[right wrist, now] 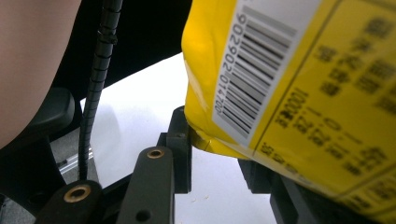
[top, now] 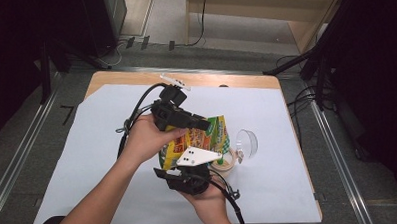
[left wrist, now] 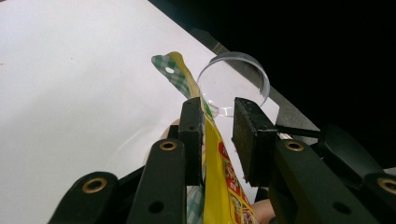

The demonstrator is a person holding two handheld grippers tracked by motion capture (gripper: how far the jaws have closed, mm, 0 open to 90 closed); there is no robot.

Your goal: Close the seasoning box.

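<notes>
We find the yellow packet (top: 200,141) held between both grippers: left gripper (left wrist: 218,122) jaws gape around its top edge; right gripper (right wrist: 219,154) grips its bottom corner. Next, we judge, tipping toward the cup (top: 224,161) at 4 o'clock.

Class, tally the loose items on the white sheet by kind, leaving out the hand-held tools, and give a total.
Yellow snack bag: 1
Clear round lid: 1
Small tub: 1
Total: 3

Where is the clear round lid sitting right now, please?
In the high view, the clear round lid stands tilted on the white sheet, right of the yellow snack bag and beside the small cup.
</notes>
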